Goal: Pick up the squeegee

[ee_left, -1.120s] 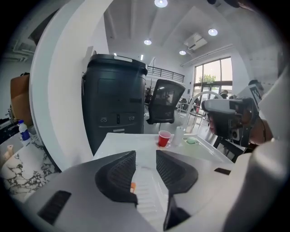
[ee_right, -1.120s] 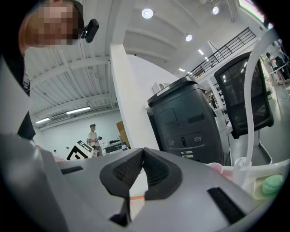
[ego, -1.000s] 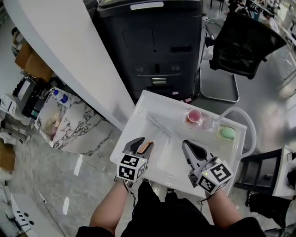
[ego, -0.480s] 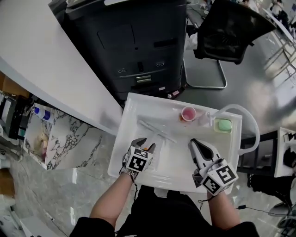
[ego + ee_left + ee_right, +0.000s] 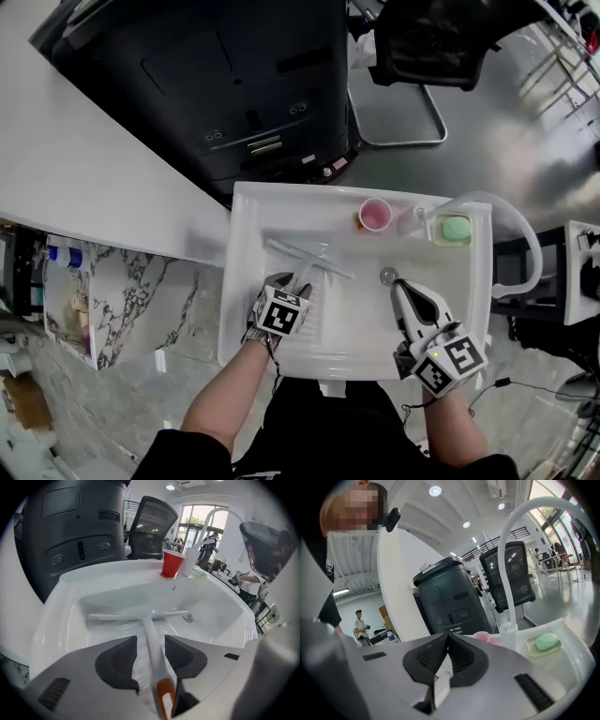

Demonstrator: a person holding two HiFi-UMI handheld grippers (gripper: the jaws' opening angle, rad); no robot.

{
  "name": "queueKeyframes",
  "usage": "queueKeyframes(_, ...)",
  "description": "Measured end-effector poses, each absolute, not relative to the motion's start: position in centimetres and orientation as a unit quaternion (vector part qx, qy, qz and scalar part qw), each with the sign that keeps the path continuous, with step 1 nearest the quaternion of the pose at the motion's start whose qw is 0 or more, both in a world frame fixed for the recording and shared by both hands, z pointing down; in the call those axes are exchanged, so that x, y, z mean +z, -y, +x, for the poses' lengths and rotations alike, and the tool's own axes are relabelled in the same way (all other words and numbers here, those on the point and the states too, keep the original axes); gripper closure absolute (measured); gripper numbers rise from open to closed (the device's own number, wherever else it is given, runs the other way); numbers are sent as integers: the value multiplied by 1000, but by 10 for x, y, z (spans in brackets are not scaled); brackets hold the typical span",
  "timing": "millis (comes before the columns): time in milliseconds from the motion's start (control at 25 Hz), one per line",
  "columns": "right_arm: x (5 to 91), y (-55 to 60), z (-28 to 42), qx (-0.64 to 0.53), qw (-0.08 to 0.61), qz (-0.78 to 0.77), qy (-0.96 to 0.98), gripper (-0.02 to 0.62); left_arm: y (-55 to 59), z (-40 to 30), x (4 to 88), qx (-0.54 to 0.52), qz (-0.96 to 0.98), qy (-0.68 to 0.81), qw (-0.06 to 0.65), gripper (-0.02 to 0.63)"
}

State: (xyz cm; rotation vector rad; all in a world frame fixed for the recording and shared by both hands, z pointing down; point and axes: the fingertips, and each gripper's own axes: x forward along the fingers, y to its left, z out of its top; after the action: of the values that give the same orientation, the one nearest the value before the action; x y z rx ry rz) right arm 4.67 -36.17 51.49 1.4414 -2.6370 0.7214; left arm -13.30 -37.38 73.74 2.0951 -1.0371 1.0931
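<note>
A white squeegee (image 5: 309,259) with an orange-tipped handle lies in the white sink (image 5: 242,281), its blade across the basin and its handle toward me. My left gripper (image 5: 296,281) points steeply down over it. In the left gripper view the handle (image 5: 151,641) runs between the two dark pads (image 5: 117,660). The left gripper's (image 5: 151,638) jaws are opening, and the pads do not press on the handle. My right gripper (image 5: 399,285) hovers over the sink's right half, near the drain (image 5: 387,276). In the right gripper view its (image 5: 447,637) jaws are shut with nothing in them.
A red cup (image 5: 375,214), a green soap bar (image 5: 457,228) in a dish and a curved white faucet (image 5: 511,230) stand along the sink's far rim. A black machine (image 5: 206,84) and a black chair (image 5: 422,37) are behind the sink. A white counter (image 5: 84,187) lies left.
My left gripper has come down into the sink and now straddles the squeegee handle. My right gripper has moved a little forward over the basin and stays shut.
</note>
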Motion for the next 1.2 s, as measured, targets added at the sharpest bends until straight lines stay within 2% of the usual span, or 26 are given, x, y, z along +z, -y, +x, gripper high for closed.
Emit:
queueKeyframes(280,521,358,44,244,26,469,848,578,368,-131,747,429,772,374,282,407)
queueKeyframes(560,521,350,50,244,28,470,848,578,368,-132,749,429,765,390,281,450)
queueKeyframes(640,520,348,51,243,28,470,848,578,367,-131,750,426,763,392,287,518)
queueKeyframes(680,519,347,51,242,29,469,849,578,367,-131,749,426,761,395,289,523)
queueKeyframes(1200,494,336,61,221,17,445,868,578,355,-132,695,359,763,452,291,532)
